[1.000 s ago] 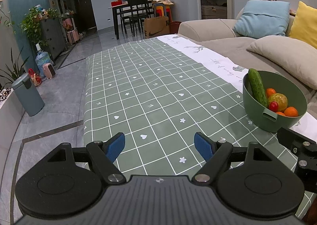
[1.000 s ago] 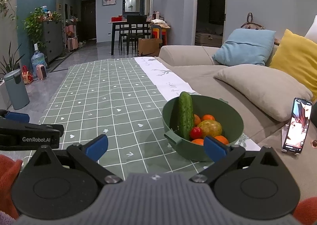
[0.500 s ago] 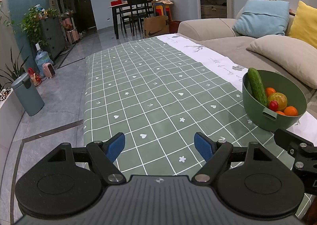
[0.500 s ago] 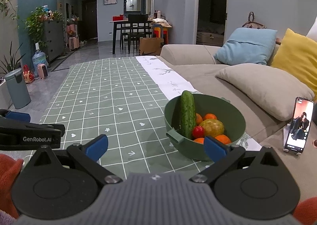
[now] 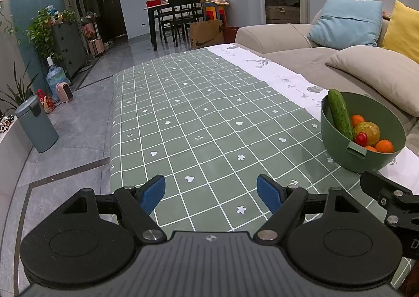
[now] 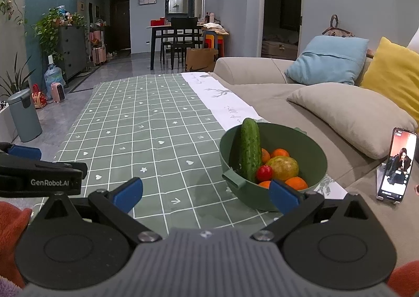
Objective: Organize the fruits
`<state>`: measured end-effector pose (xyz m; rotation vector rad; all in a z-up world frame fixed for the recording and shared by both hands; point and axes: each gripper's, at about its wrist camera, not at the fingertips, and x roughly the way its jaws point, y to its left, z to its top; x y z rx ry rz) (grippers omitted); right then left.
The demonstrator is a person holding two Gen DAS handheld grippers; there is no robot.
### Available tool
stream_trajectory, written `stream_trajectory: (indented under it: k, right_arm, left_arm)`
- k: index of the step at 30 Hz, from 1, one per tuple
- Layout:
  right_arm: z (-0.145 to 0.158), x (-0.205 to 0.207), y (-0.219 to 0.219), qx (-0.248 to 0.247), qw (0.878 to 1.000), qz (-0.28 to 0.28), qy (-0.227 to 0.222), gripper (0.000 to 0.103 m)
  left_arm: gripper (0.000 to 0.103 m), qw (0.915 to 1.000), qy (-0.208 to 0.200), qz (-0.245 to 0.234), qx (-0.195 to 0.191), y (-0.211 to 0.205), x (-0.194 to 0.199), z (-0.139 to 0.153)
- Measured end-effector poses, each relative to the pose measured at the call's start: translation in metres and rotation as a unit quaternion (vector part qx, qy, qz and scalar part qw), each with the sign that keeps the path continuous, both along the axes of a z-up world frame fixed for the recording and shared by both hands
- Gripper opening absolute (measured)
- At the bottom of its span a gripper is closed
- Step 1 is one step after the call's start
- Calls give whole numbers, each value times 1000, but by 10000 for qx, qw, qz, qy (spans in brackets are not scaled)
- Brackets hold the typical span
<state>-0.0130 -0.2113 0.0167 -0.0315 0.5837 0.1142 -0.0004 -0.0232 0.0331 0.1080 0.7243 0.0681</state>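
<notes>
A green bowl [image 6: 318, 151] stands on the green checked tablecloth [image 6: 146, 124] near its right edge. It holds a cucumber [image 6: 250, 149] leaning upright, a mango [image 6: 284, 167], a small red fruit [image 6: 264, 172] and oranges [image 6: 296, 183]. The bowl also shows in the left wrist view [image 5: 366, 163], with the cucumber [image 5: 340, 113]. My right gripper [image 6: 205, 193] is open and empty, just short of the bowl, its right fingertip in front of the rim. My left gripper [image 5: 210, 192] is open and empty over the cloth, left of the bowl.
A beige sofa with a beige cushion [image 6: 351, 113], a blue cushion [image 6: 327, 60] and a yellow cushion [image 6: 395, 74] runs along the right. A phone [image 6: 396, 164] stands propped beside the bowl. A grey bin [image 5: 36, 128] stands on the floor to the left.
Both grippers have edged slightly forward and to the left, so the bowl sits a little further right in the right wrist view. Both stay open and empty.
</notes>
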Motion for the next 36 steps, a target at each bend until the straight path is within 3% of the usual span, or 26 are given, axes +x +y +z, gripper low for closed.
stream_trajectory:
  k: [36]
  right_arm:
    - [-4,0,0,53,10000,-34,27,98]
  left_arm:
    - [93,9997,44,-9,-225,-2,-1,4]
